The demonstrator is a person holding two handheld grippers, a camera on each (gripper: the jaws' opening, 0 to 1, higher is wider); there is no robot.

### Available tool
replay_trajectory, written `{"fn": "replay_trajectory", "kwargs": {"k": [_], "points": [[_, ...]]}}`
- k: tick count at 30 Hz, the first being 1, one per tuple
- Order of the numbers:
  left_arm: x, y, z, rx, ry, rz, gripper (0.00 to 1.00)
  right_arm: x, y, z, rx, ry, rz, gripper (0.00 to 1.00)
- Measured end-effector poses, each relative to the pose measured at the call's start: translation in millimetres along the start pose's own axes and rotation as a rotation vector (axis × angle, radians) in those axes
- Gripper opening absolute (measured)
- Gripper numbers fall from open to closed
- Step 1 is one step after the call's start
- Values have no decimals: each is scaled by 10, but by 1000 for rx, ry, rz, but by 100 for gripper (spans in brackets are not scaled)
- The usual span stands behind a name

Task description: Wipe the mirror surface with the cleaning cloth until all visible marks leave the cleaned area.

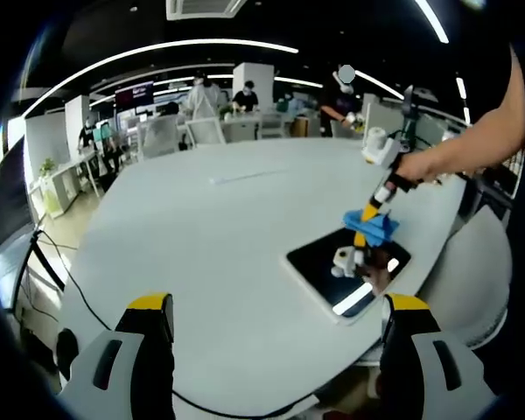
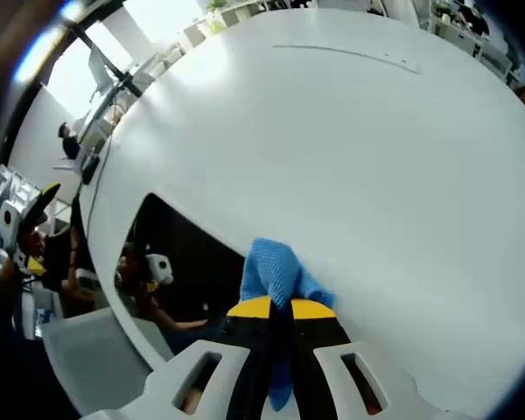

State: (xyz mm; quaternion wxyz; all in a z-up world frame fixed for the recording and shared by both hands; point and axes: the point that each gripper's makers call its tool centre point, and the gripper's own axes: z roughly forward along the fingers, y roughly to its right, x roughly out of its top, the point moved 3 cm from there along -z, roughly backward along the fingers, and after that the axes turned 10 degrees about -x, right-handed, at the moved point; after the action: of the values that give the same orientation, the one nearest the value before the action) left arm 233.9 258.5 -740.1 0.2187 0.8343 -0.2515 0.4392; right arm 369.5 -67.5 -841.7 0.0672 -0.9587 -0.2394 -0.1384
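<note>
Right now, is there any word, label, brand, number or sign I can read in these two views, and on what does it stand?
None can be read.
The screen at the far wall in the left gripper view shows bright marks: too small and blurred to read.
The mirror, the cloth, the table and the right gripper: no text seen on them.

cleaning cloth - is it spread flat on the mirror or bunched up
Bunched up. The blue cleaning cloth is crumpled into a wad pinched in the shut right gripper, its tip pressed on the mirror.
</note>
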Motion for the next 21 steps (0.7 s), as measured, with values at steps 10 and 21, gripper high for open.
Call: {"fn": "replay_trajectory", "kwargs": {"k": [10, 21], "points": [[43, 49, 37, -2, 5, 2, 99, -21, -2, 4, 2, 30, 4, 0], [61, 91, 12, 2, 10, 12, 99, -128, 232, -166, 6, 53, 68, 0]]}}
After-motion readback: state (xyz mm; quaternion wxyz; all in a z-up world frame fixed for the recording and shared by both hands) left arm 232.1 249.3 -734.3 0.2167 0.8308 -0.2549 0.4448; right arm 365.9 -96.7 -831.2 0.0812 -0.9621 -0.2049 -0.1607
